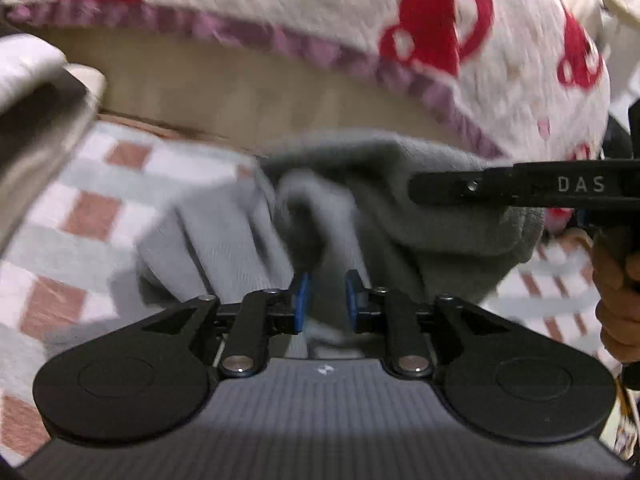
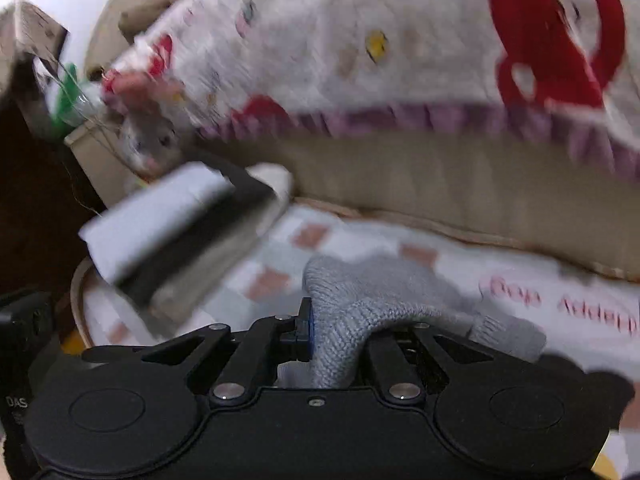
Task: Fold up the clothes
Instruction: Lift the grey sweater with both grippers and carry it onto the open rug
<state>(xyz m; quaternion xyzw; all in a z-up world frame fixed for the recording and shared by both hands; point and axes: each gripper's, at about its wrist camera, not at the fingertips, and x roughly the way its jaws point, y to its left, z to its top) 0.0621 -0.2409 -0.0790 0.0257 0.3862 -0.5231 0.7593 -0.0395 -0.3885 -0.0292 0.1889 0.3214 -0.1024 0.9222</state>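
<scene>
A grey knit garment [image 1: 360, 216] lies bunched on a checked sheet [image 1: 80, 208]. My left gripper [image 1: 328, 300] is shut on a fold of it between its blue pads. In the right wrist view the grey garment [image 2: 360, 304] drapes over my right gripper [image 2: 332, 332], which is shut on it; the right finger is hidden under the cloth. The right gripper also shows in the left wrist view [image 1: 520, 188], reaching in from the right above the garment.
A white blanket with red patterns and a purple trim [image 1: 360, 12] hangs over a beige headboard or cushion [image 1: 240, 92] behind. A white and dark box-like object [image 2: 180, 232] sits at the left. A cluttered corner with cardboard [image 2: 32, 32] lies beyond.
</scene>
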